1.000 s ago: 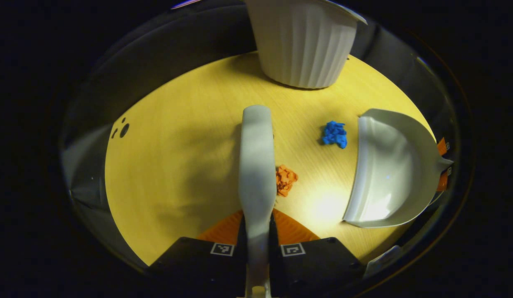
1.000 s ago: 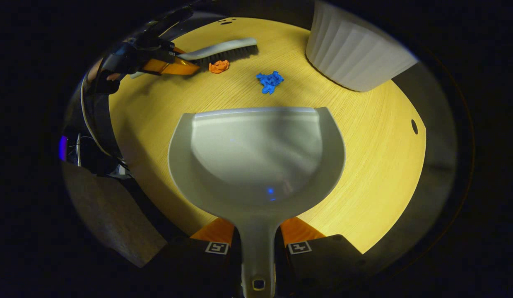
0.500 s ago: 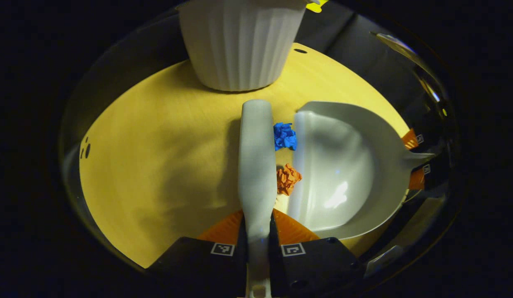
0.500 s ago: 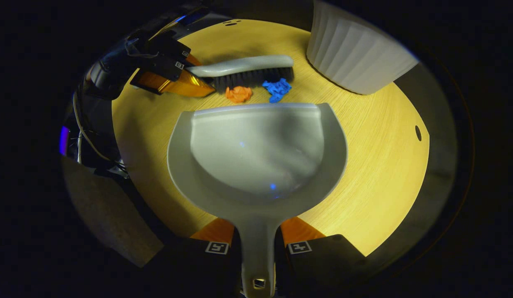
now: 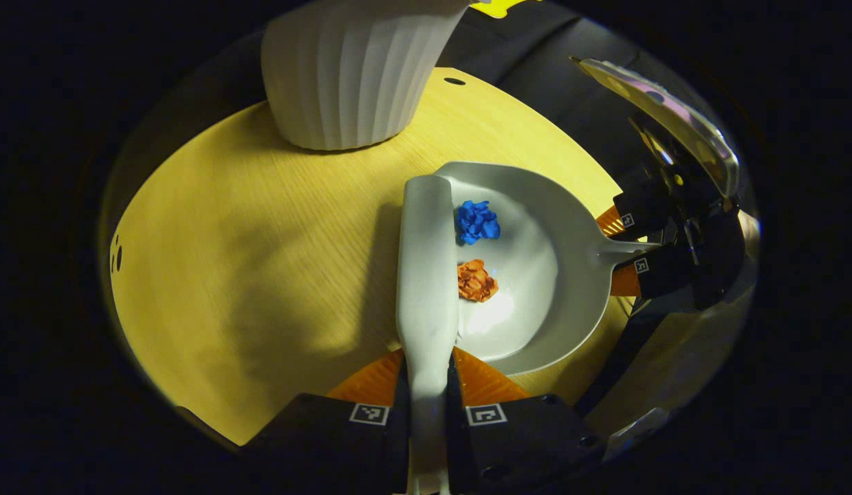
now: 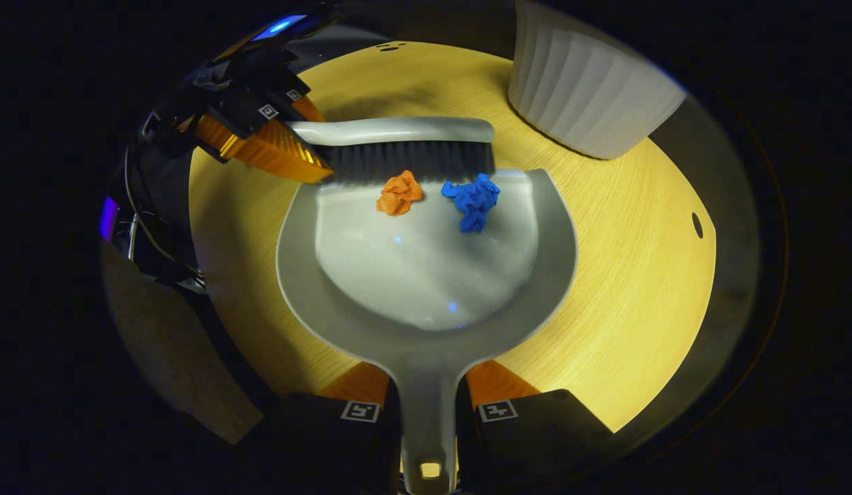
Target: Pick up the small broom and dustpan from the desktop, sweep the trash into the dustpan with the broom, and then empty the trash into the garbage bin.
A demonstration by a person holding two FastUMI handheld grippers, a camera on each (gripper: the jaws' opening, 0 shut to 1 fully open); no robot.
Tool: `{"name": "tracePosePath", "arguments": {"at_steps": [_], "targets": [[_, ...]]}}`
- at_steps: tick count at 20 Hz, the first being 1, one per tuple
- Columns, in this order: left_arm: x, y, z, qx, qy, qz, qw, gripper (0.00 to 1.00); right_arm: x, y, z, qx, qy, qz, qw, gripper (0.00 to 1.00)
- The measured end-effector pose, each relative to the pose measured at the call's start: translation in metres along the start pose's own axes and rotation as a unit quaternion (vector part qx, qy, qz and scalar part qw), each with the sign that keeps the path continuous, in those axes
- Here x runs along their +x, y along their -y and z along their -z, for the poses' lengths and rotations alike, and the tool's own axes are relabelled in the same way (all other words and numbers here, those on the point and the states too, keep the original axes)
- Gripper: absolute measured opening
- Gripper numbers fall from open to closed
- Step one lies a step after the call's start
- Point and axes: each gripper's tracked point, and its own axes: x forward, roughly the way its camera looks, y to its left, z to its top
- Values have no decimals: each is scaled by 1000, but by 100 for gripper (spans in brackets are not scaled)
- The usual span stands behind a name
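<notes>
1. In the left gripper view, we see the left gripper [image 5: 427, 385] at the bottom centre of the frame, its fingers clamped on the handle of the small broom [image 5: 426, 275], which runs straight up the middle.
2. In the right gripper view, we see the right gripper [image 6: 428, 405] at the bottom centre, its fingers clamped on the stem of the dustpan [image 6: 426, 289], whose open mouth faces the top of the frame.
3. The broom's dark bristles lie across the dustpan's front lip, just above centre in the right gripper view.
4. Two scraps of trash sit inside the pan, just below the bristles: an orange wad [image 6: 399, 194] and, to its right, a blue wad [image 6: 472, 199].
5. From the left gripper view we find the pan right of centre, the blue wad above the orange one, both just beside the broom's back.
6. The pan rests on the yellow wood-grain surface [image 6: 625, 275].
7. The ribbed white garbage bin [image 6: 584, 96] stands on the surface at the upper right of the right gripper view, well apart from the pan.
</notes>
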Motion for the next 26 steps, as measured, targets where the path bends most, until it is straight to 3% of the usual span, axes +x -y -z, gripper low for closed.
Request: {"name": "tracePosePath", "arguments": {"at_steps": [7,11,15,20,22,26], "targets": [[-45,-43,18,-64,53,-57,995,27,-20,-12,-8,65,39,41,996,37],[-64,-78,44,-95,72,-79,990,27,-64,-14,-2,114,40,76,990,37],[-75,-96,70,-95,76,-101,987,27,-109,-8,-3,170,49,108,978,37],[-75,-109,101,-100,74,-100,987,24,-184,10,-23,225,56,132,964,37],[-75,-112,114,-99,72,-105,987,27,-212,27,-42,234,68,141,960,40],[-75,-116,130,-116,75,-109,984,27,-263,71,-79,232,85,174,953,37]]}}
